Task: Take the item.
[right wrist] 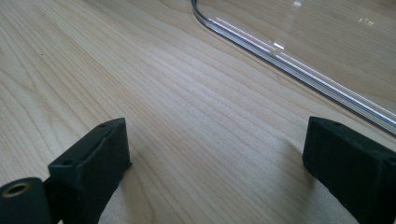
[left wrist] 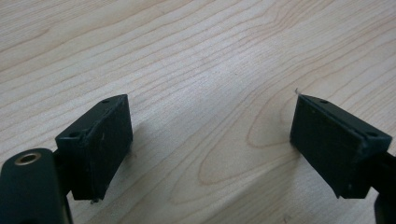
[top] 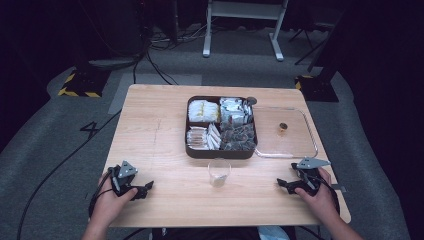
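- Resting low at the near left of the wooden desk (top: 165, 120), the left gripper (top: 148, 188) sits in the person's left hand (top: 107, 202), with its jaws pointing toward the middle of the desk.
- In the left gripper view its jaws stand wide apart with bare wood grain between them; they hold nothing.
- At the near right edge of the desk, the right gripper (top: 281, 185) sits in the right hand (top: 320, 197), its jaws pointing left toward the middle.
- In the right gripper view its jaws also stand wide apart and empty over bare wood, with the rim of the clear lid (right wrist: 299, 70) running across just beyond them.
- A small clear cup (top: 219, 172) stands upright between the two grippers, well apart from both, just in front of the tray.
- The dark compartment tray (top: 220, 153) lies at the middle of the desk, its four sections filled with packets: yellowish ones at the back left, silvery ones at the back right, pale ones at the front left, dark ones at the front right.
- That clear lid (top: 287, 150) lies flat just right of the tray, touching its side, with a small brown knob (top: 283, 127) on it.
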Action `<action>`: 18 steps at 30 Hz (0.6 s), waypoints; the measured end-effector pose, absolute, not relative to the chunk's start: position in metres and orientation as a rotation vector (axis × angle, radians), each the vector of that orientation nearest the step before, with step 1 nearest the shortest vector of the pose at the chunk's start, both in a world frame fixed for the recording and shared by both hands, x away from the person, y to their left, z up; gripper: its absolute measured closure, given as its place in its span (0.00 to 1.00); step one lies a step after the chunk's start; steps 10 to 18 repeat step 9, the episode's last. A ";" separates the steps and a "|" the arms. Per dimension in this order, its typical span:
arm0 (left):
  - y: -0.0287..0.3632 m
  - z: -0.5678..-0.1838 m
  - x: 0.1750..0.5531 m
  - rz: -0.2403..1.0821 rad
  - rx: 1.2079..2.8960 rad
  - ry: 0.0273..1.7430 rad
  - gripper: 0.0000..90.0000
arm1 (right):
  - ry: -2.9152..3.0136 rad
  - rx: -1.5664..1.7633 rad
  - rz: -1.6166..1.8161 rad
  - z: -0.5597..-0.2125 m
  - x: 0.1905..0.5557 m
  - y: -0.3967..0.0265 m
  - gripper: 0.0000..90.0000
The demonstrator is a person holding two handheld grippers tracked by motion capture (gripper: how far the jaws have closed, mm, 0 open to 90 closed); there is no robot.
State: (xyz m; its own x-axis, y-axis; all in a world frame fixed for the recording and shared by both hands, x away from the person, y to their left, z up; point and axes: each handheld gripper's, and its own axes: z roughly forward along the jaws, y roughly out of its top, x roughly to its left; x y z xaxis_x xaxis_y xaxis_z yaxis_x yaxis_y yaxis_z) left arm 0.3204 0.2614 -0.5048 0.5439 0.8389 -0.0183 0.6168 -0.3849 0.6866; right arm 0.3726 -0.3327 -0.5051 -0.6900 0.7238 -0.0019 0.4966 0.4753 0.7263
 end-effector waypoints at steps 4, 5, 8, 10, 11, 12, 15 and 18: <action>0.261 -0.505 0.321 0.442 2.132 1.170 0.15 | 2.418 1.034 1.040 -0.505 0.373 -0.333 0.08; 0.261 -0.505 0.321 0.444 2.133 1.169 0.15 | 2.418 1.034 1.039 -0.505 0.373 -0.333 0.08; 0.261 -0.505 0.321 0.444 2.132 1.170 0.15 | 2.418 1.034 1.039 -0.505 0.373 -0.333 0.08; 0.261 -0.505 0.321 0.444 2.134 1.168 0.15 | 2.418 1.034 1.039 -0.505 0.373 -0.333 0.08; 0.261 -0.505 0.321 0.444 2.134 1.168 0.15 | 2.418 1.034 1.039 -0.505 0.373 -0.333 0.08; 0.261 -0.505 0.321 0.444 2.134 1.168 0.15 | 2.418 1.034 1.039 -0.505 0.373 -0.333 0.08; 0.261 -0.505 0.321 0.444 2.134 1.168 0.15 | 2.418 1.034 1.039 -0.505 0.373 -0.333 0.08; 0.261 -0.505 0.321 0.444 2.134 1.168 0.15 | 2.418 1.034 1.039 -0.505 0.373 -0.333 0.08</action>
